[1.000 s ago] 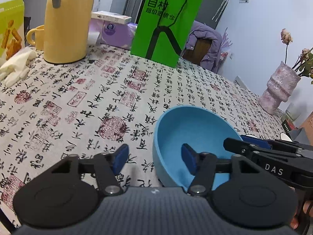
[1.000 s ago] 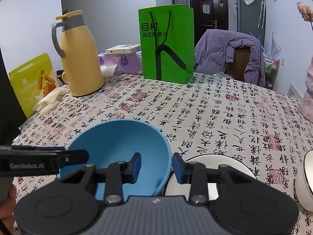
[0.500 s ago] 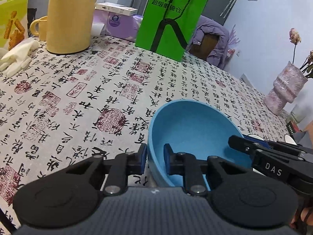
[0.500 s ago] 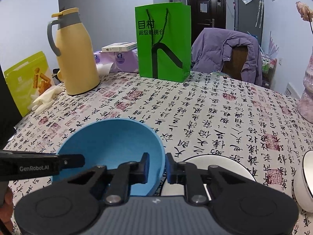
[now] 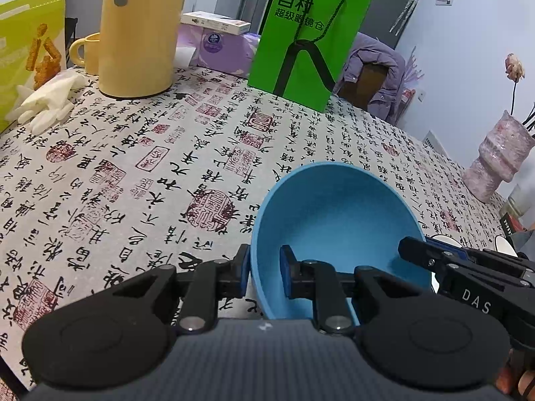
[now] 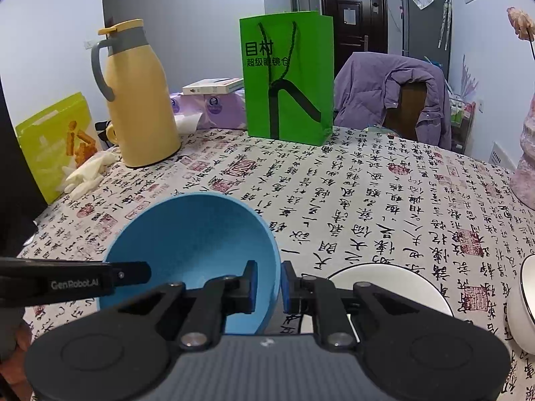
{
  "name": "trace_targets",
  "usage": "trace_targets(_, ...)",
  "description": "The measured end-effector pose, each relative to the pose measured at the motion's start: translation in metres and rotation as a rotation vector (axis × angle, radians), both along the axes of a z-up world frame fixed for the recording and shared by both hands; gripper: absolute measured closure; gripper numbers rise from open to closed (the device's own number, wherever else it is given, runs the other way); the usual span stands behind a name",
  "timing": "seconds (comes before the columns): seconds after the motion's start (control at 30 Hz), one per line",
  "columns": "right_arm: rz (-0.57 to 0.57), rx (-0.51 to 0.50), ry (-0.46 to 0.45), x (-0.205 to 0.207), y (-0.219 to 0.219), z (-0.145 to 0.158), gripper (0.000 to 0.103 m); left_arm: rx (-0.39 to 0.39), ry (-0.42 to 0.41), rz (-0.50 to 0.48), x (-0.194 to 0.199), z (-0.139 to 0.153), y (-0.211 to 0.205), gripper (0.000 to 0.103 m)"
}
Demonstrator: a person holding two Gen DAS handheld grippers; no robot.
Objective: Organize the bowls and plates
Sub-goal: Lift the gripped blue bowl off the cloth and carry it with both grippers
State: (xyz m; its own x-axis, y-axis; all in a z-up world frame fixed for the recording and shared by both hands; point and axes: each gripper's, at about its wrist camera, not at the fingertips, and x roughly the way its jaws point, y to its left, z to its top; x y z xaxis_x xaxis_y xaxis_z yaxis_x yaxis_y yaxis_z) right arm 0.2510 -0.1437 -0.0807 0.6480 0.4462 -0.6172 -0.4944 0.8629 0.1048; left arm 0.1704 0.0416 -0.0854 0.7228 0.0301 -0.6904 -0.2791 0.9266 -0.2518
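- Sitting at far left on the calligraphy-print tablecloth [image 6: 384, 200]: a yellow-green snack bag [image 6: 53, 140], white gloves [image 6: 88, 173] and a yellow thermos jug [image 6: 140, 100].
- Clamping the blue bowl [image 5: 334, 220] by its left rim: left gripper [image 5: 264, 267], jaws nearly closed, one pad outside the wall and one inside.
- Pinching the same bowl's right rim: right gripper [image 6: 269, 284], jaws drawn tight on the thin wall.
- Held between both grippers, near the table's front edge, tilted slightly.
- Standing behind, mid-table: a green paper bag [image 6: 287, 80].
- Lying just right of the bowl: a white plate [image 6: 401, 284]; further right, a white bowl [image 6: 521, 307], partly cut off.
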Motion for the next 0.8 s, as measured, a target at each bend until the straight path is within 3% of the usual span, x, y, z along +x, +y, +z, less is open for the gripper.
trace_targets(0.8, 0.011, 0.052, -0.033, -0.041, 0.012, 0.022, 0.089, 0.035, -0.062, 0.032, -0.045, 0.026, 0.014, 0.084)
